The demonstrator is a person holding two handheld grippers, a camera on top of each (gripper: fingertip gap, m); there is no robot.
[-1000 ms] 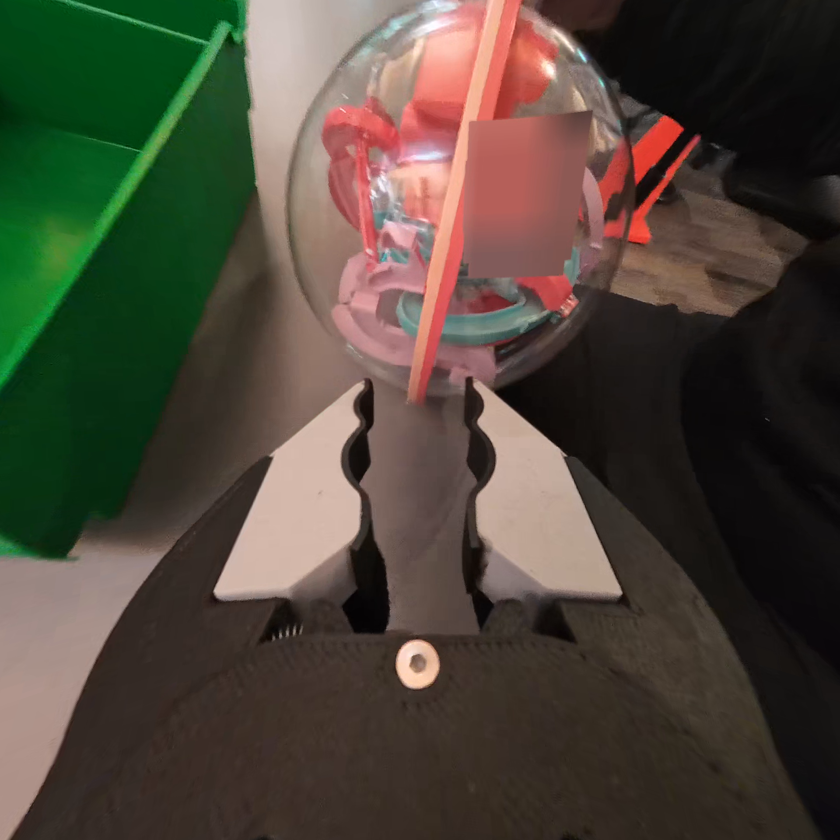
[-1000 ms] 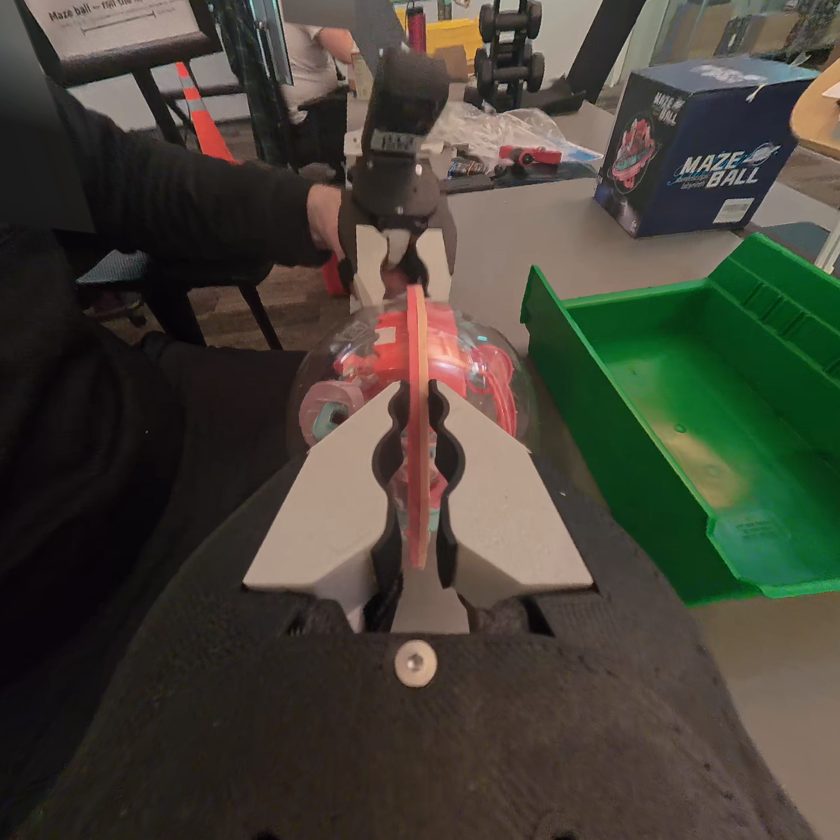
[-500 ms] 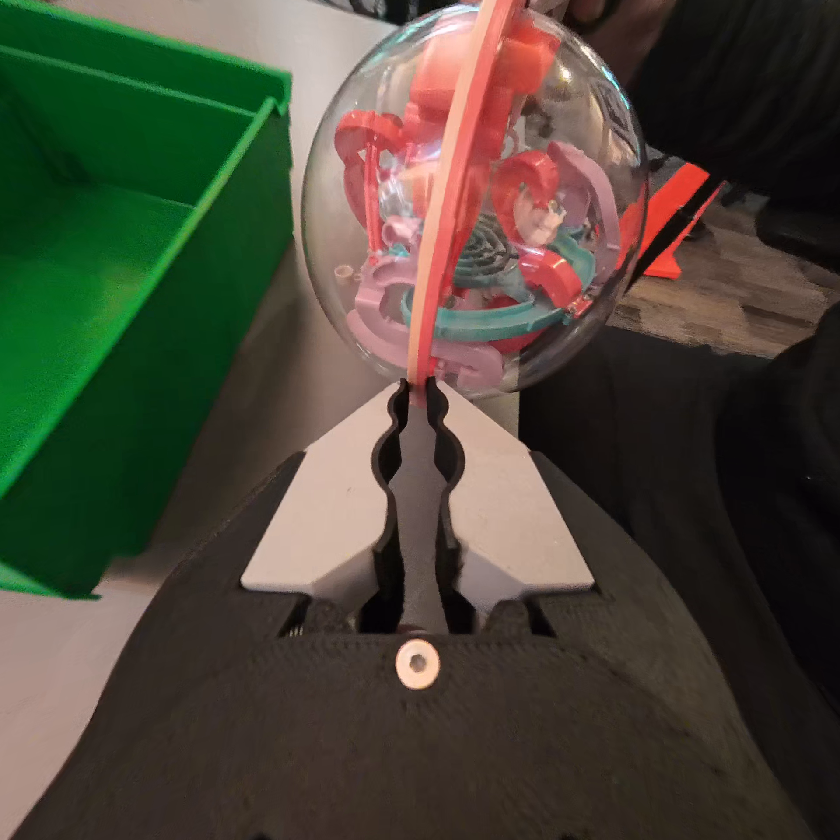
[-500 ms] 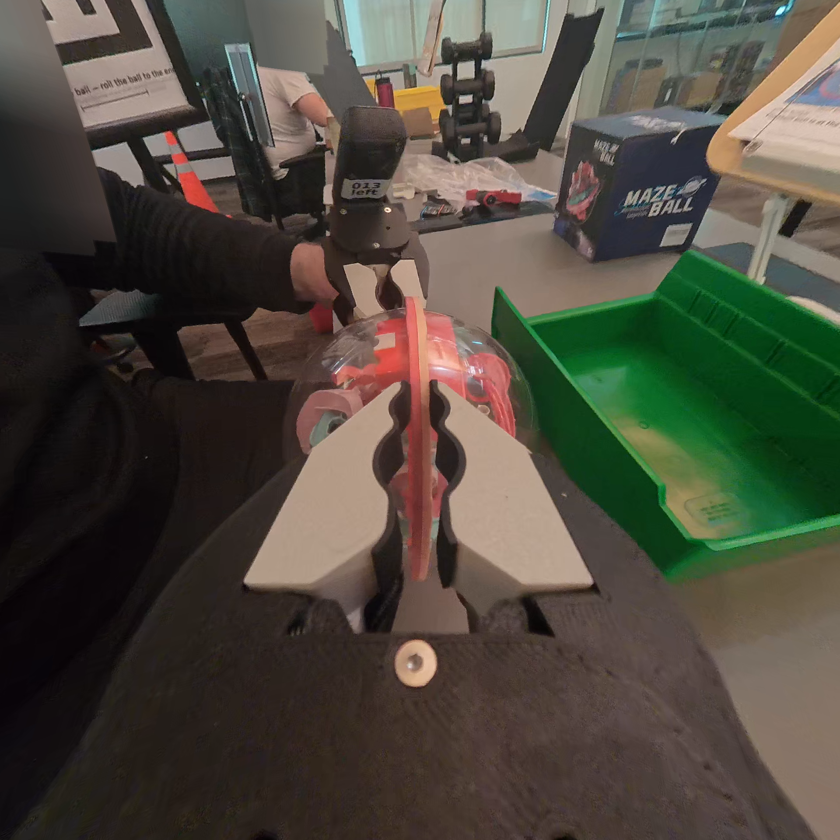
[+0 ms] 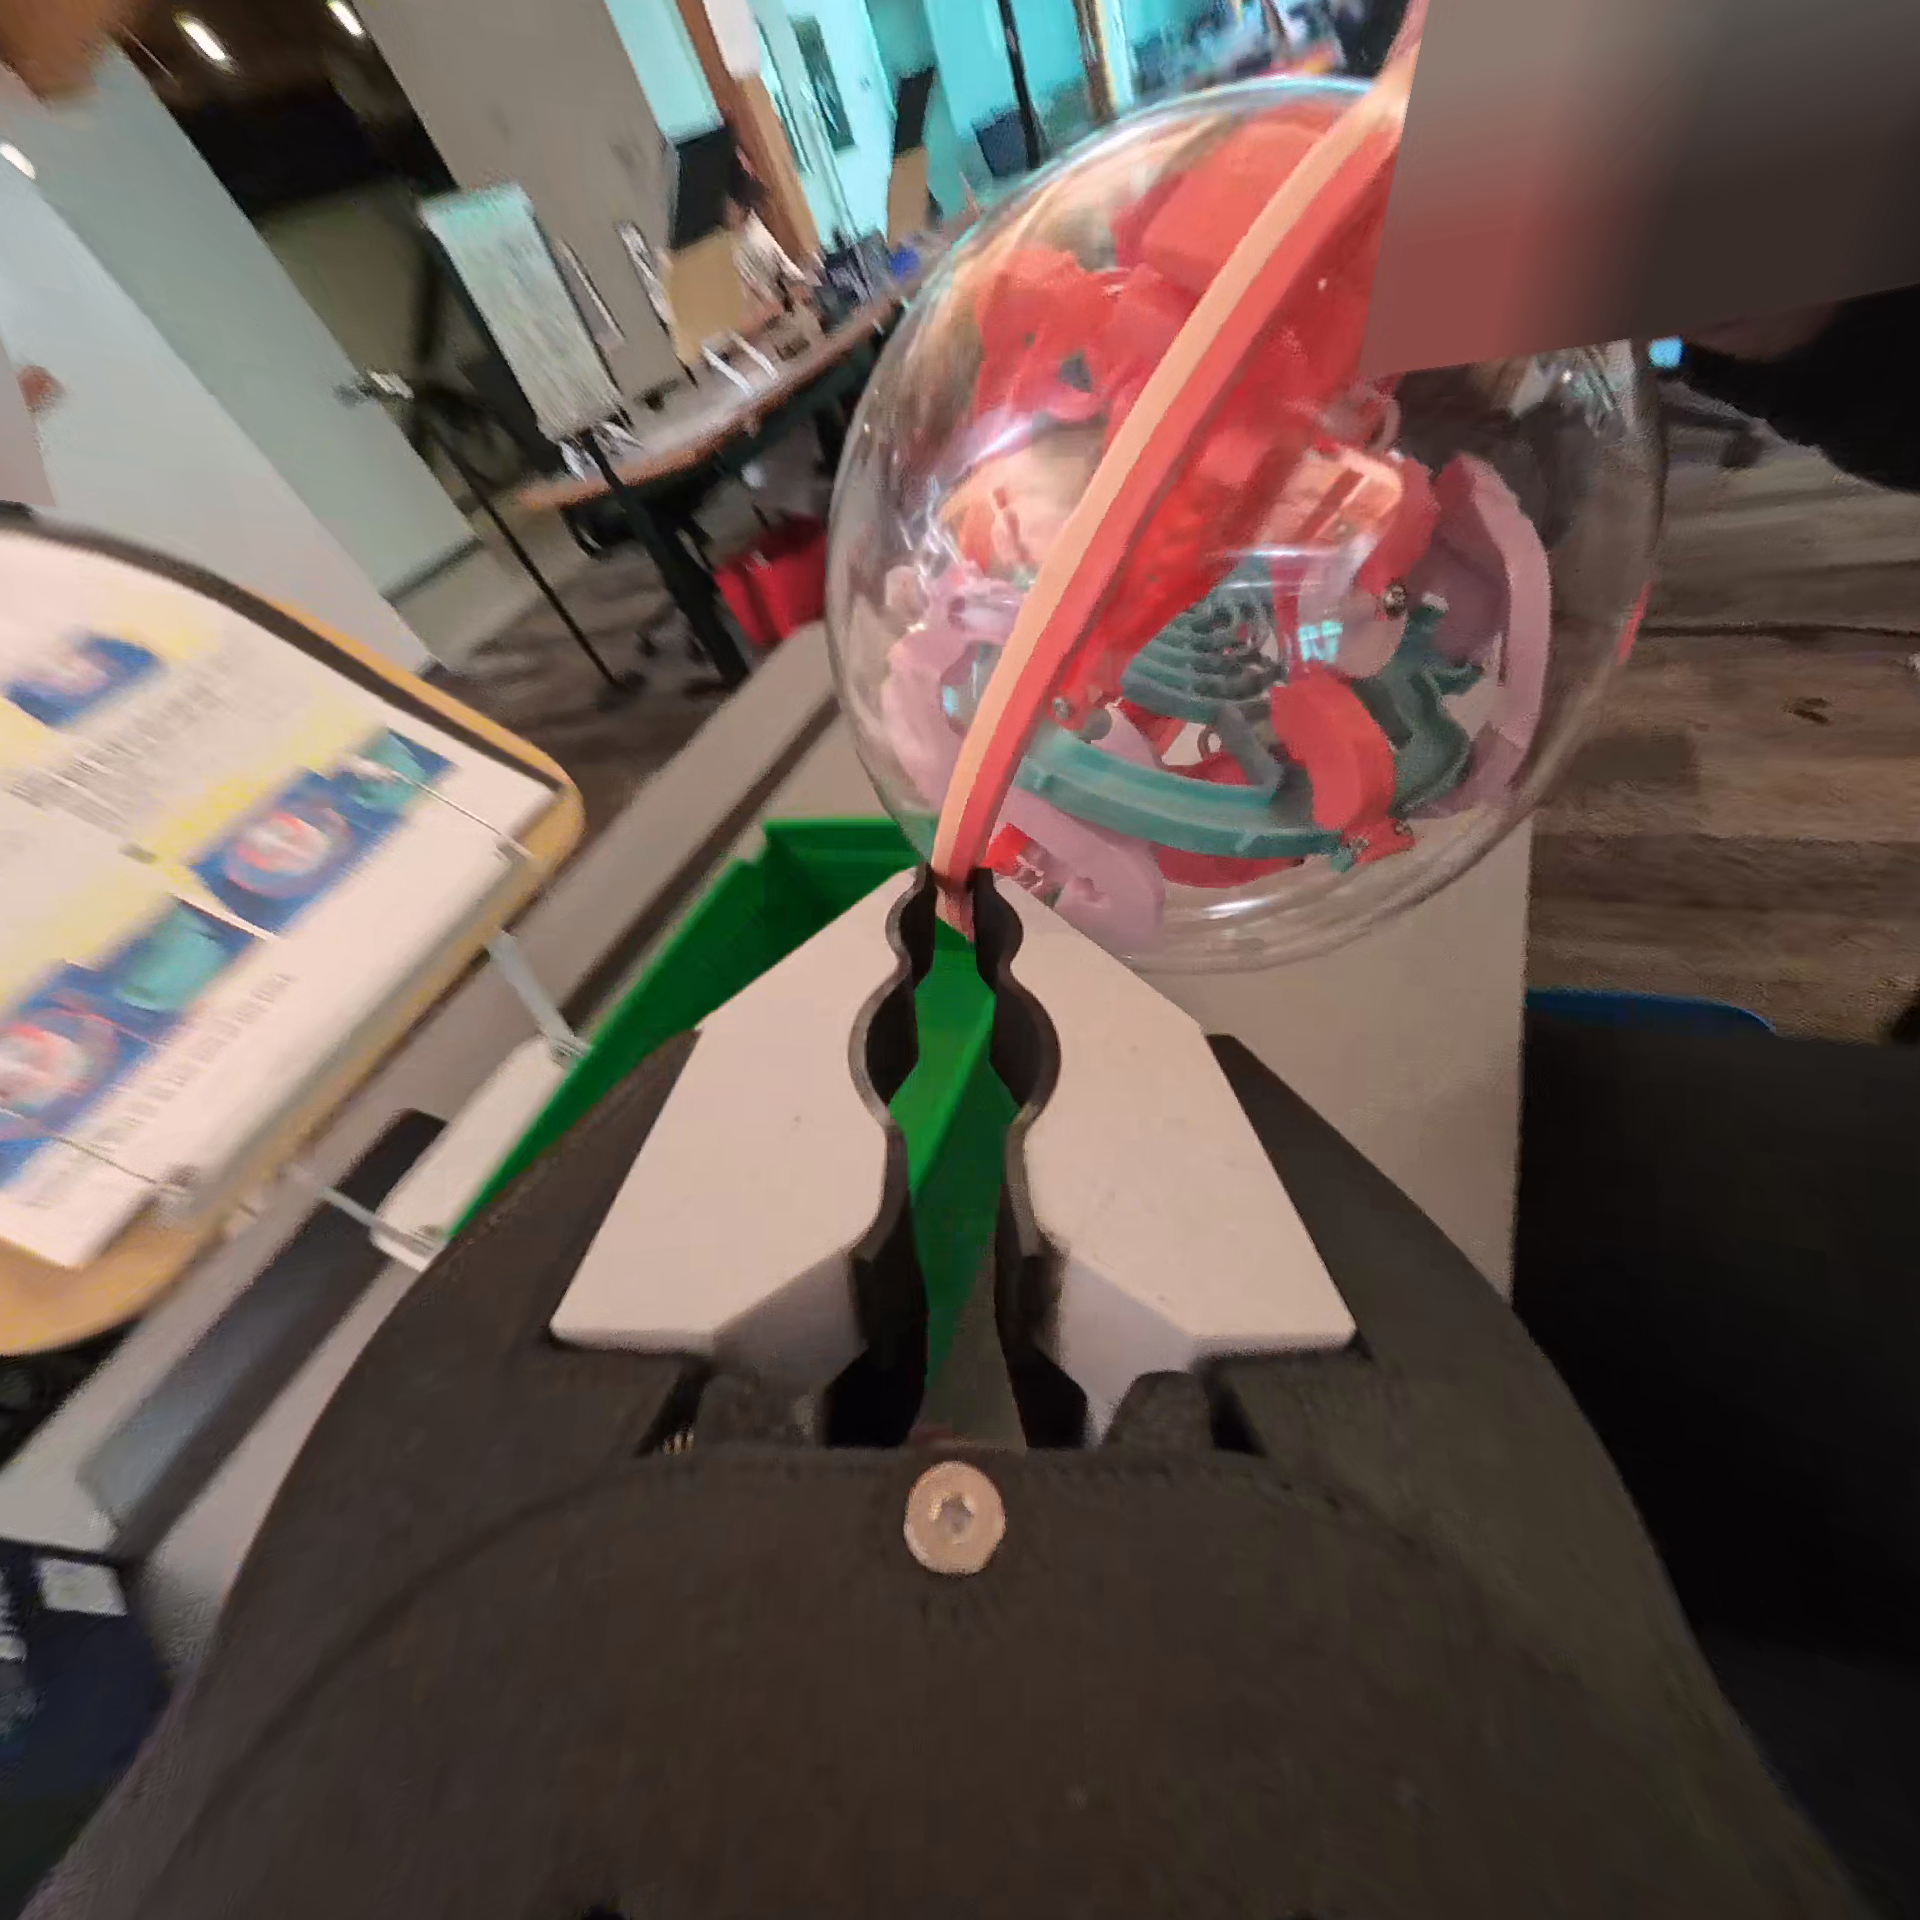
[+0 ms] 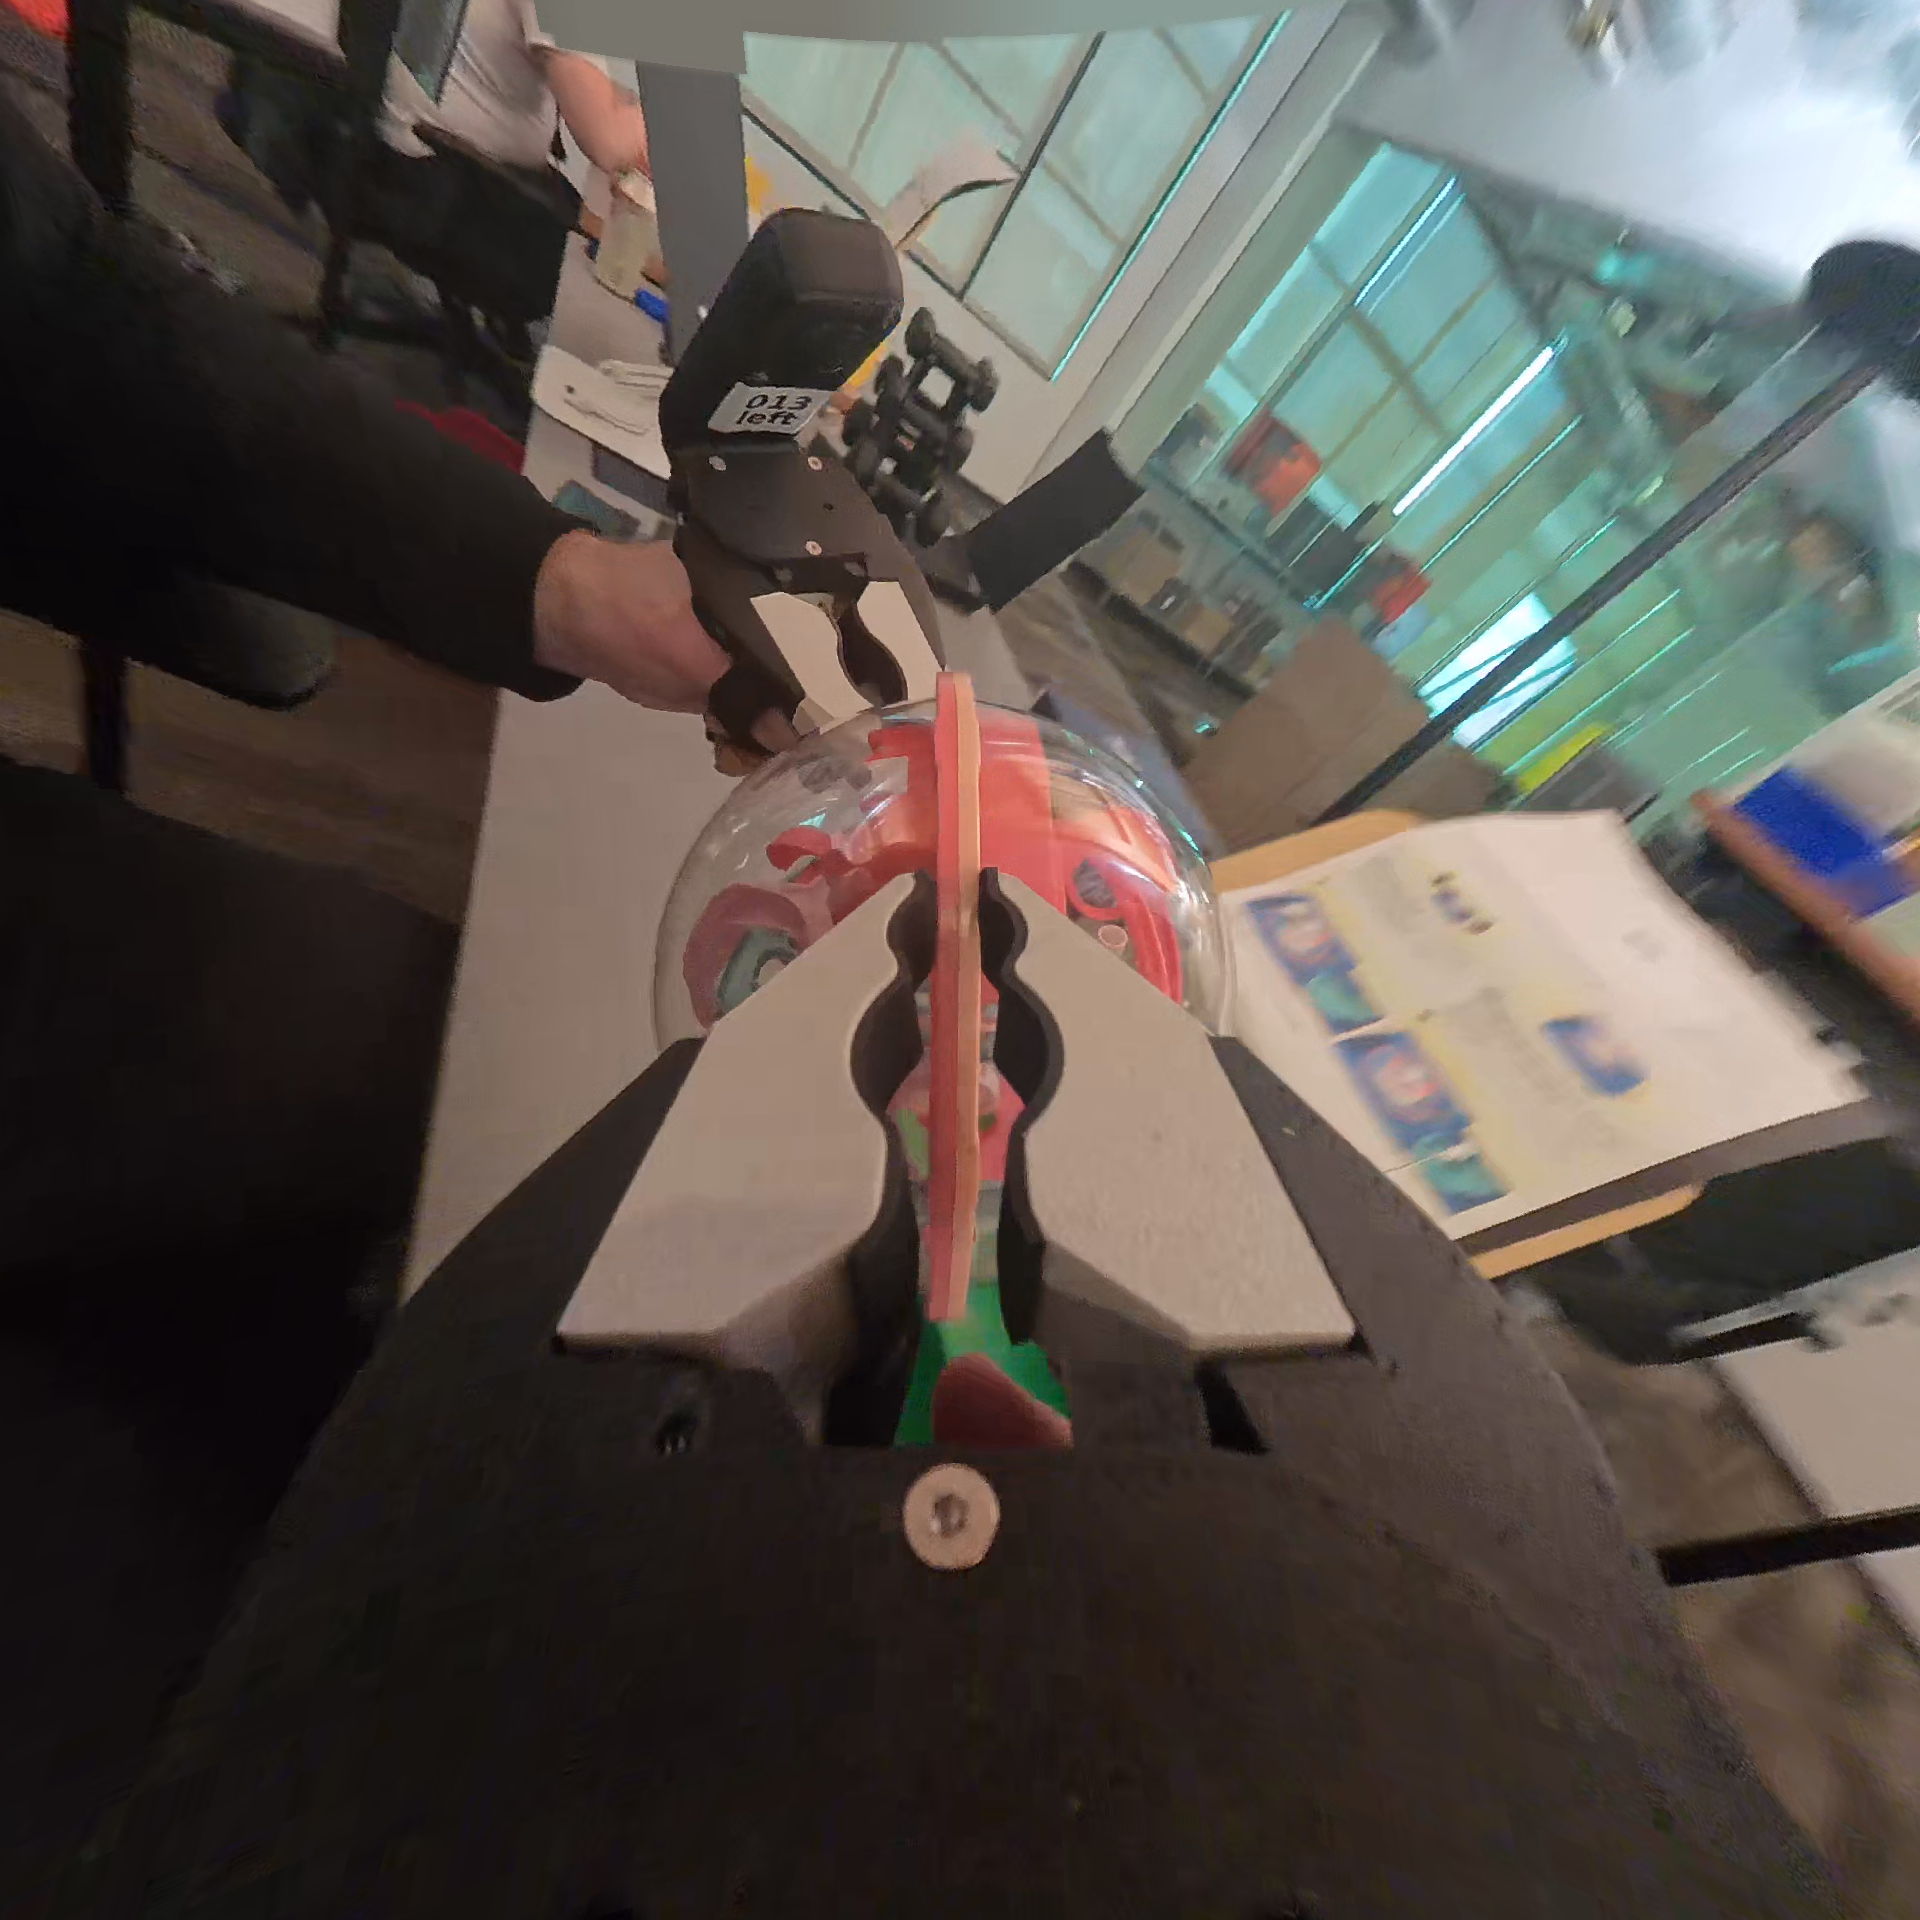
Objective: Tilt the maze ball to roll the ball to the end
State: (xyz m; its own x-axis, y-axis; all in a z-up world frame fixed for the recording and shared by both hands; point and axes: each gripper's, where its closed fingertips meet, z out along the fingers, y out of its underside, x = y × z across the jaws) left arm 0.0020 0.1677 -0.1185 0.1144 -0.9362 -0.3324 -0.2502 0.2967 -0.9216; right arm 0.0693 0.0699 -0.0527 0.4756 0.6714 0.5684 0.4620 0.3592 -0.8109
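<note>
Gripping the coral-red flat rim [image 5: 1127, 582] of a clear plastic maze ball [image 5: 1340, 665], left gripper [image 5: 954, 894] and right gripper [image 6: 954, 914] both clamp it aloft.

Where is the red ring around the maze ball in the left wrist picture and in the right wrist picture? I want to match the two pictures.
Left wrist view: the red ring runs diagonally from the upper right down to the left gripper, whose fingertips pinch its lower end.
Right wrist view: the red ring stands upright at the centre, clamped in the right gripper.
Shared landmark: the printed sheet on the wooden board.
</note>
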